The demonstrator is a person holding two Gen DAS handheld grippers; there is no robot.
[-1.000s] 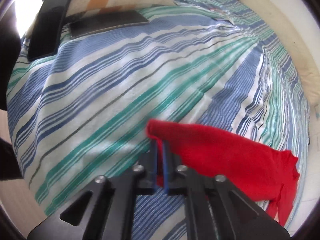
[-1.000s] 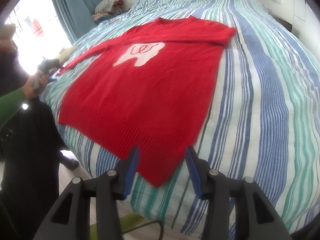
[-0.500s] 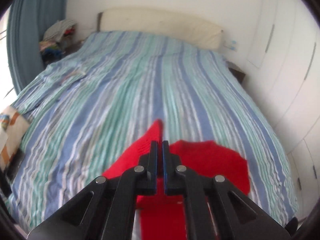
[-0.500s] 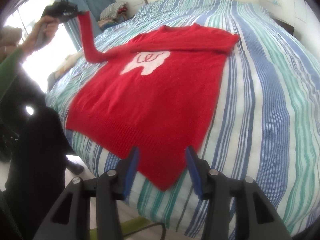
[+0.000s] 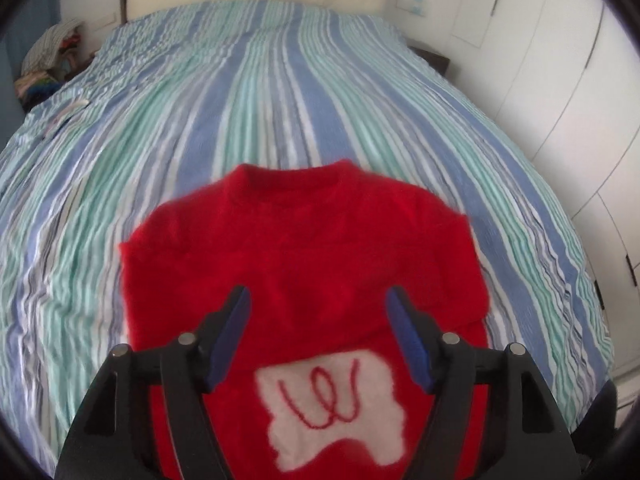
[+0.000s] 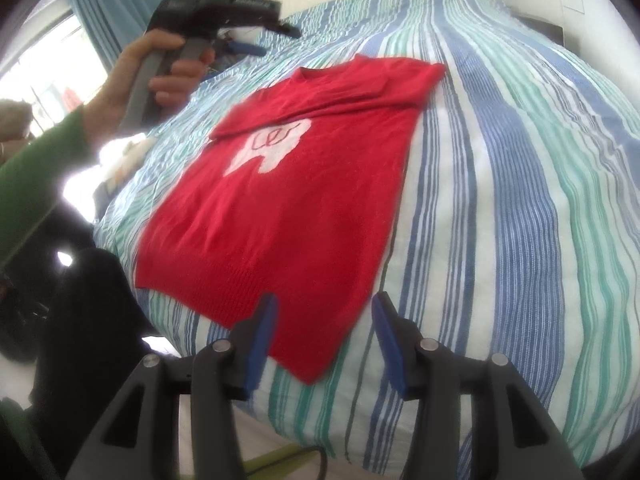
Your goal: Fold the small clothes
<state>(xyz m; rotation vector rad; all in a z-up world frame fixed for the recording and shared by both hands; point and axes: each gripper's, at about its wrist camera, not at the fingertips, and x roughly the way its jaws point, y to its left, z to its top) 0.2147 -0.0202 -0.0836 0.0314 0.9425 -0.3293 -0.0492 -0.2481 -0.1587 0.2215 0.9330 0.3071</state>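
White cupboard doors and a blue curtain framed the bed, whose striped cover carried the red sweater lying flat, front side up, with its white tooth-shaped patch showing. Compared with a moment before, the big change was at the left tool: half a second earlier its jaws were closed on the sleeve and lifting it up, and now the jaws had just opened wide, with nothing between the pads. The sleeve now lay folded across the chest, just above the patch and covering its top edge; another folded layer lay above it, under the collar. In the right wrist view, the person's hand, in a green sleeve, held the left tool in the air above the far side of the bed, apart from the cloth. The right tool hovered near the bottom corner of the sweater with its jaws partly open; the hem corner appeared between the pads, but they did not press it. I judge that the sleeve folds were done, and the next step probably was to take the hem and fold the body up toward the collar.
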